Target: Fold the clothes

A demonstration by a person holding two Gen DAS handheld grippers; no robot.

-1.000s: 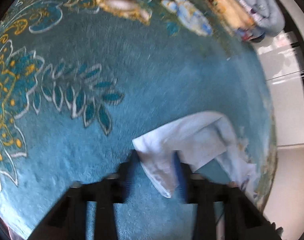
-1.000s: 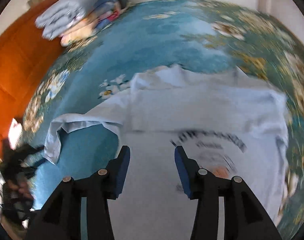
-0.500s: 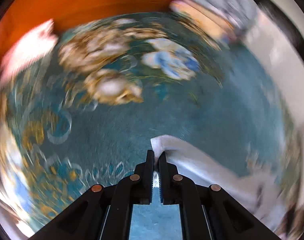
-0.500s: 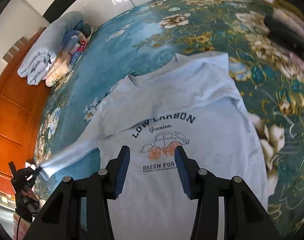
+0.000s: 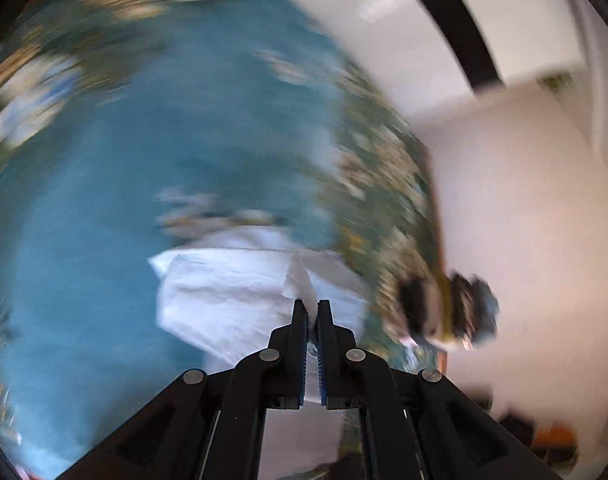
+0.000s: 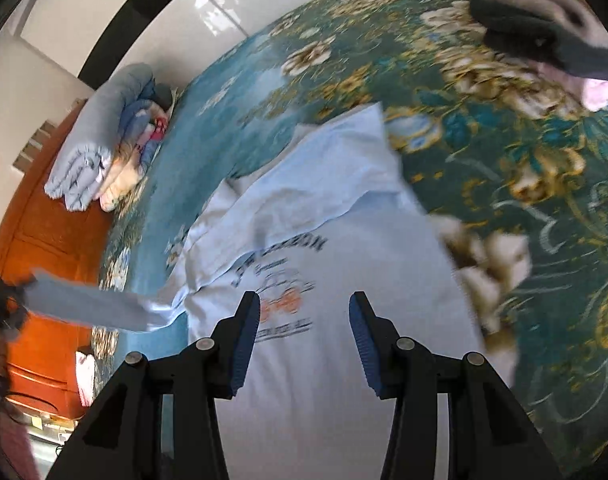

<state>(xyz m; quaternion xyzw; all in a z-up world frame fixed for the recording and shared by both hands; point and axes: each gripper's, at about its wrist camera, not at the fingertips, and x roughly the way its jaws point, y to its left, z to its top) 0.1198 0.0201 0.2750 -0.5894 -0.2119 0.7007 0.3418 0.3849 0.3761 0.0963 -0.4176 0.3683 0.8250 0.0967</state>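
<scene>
A pale blue long-sleeved shirt [image 6: 343, 240] with a printed car and dark lettering lies face up on the teal flowered bedspread [image 6: 503, 152]. My left gripper [image 5: 311, 308] is shut on the cuff of its sleeve [image 5: 300, 276] and holds it lifted. In the right wrist view that sleeve [image 6: 88, 304] stretches off to the left edge. My right gripper [image 6: 304, 308] is open and empty, hovering over the lower front of the shirt. The left wrist view is blurred.
Folded bedding [image 6: 104, 140] is stacked at the bed's far left by an orange wooden cabinet [image 6: 44, 220]. A dark and pink pile of clothes [image 6: 543, 28] lies at the far right. White walls stand behind the bed.
My left gripper has closed on the sleeve cuff, lifted it and swung round towards the shirt body. My right gripper has stayed open over the shirt and shifted slightly.
</scene>
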